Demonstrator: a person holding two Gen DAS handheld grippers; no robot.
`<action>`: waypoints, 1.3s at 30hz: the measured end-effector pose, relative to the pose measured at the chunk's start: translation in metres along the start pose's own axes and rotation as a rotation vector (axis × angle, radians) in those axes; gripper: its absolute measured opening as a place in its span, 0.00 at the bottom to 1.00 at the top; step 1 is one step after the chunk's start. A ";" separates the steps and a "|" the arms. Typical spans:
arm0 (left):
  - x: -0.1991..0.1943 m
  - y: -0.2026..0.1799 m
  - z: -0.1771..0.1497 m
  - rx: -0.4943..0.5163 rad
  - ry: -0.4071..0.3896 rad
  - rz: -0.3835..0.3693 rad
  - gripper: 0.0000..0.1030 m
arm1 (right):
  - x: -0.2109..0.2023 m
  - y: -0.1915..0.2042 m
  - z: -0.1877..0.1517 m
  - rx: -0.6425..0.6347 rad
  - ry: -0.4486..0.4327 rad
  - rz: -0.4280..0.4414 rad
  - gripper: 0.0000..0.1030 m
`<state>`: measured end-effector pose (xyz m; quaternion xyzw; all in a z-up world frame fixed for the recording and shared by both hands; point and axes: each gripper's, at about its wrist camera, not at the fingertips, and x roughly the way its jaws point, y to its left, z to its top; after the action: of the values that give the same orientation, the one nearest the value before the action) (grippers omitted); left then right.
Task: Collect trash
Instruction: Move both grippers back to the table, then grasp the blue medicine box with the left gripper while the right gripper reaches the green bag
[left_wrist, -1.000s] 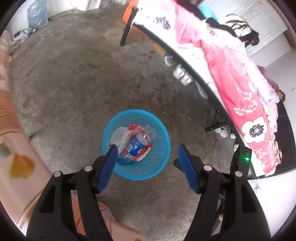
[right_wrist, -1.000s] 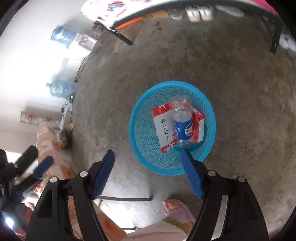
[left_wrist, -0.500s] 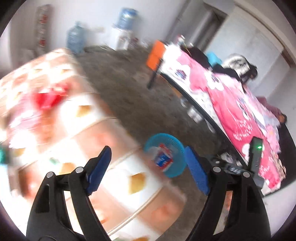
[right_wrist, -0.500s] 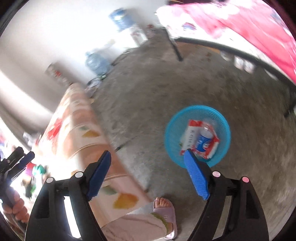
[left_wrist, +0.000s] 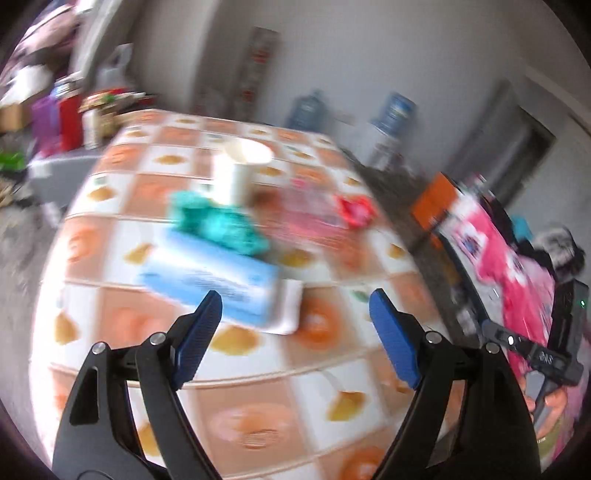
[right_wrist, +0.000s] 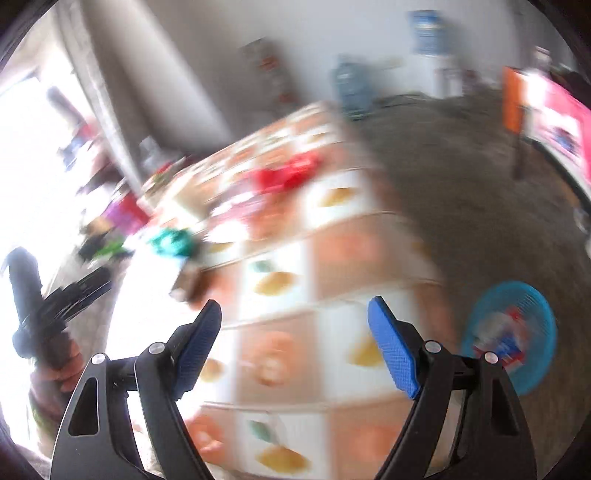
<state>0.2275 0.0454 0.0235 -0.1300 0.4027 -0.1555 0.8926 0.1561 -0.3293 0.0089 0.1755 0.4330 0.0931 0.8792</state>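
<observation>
My left gripper (left_wrist: 295, 306) is open and empty above a table (left_wrist: 258, 417) with an orange-and-white checked cloth. On the table lie a blue tissue box (left_wrist: 210, 280), a crumpled teal bag (left_wrist: 218, 225), a white paper cup (left_wrist: 240, 170), a pink wrapper (left_wrist: 310, 210) and a red wrapper (left_wrist: 356, 210). My right gripper (right_wrist: 293, 306) is open and empty over the table's near edge (right_wrist: 332, 295). The blue trash basket (right_wrist: 517, 332) stands on the floor at the right, with a bottle and packaging inside. Both views are blurred.
Water jugs (left_wrist: 395, 110) stand by the far wall. A bed with pink bedding (left_wrist: 509, 266) runs along the right. Cluttered shelves (left_wrist: 66, 118) are at the left. The other hand-held gripper (right_wrist: 33, 295) shows at the left of the right wrist view.
Both grippers have swung up and away from the blue basket to the checked table. Their jaws have widened a little and hold nothing.
</observation>
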 end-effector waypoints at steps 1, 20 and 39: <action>-0.002 0.015 0.001 -0.024 -0.007 0.020 0.75 | 0.012 0.015 0.003 -0.028 0.018 0.025 0.77; 0.047 0.119 -0.015 -0.302 0.095 -0.059 0.28 | 0.215 0.152 0.039 -0.064 0.347 0.324 0.62; 0.045 0.122 -0.019 -0.301 0.148 -0.028 0.61 | 0.190 0.166 0.069 -0.120 0.211 0.265 0.63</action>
<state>0.2630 0.1377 -0.0628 -0.2560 0.4842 -0.1150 0.8287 0.3238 -0.1323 -0.0260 0.1675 0.4898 0.2516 0.8178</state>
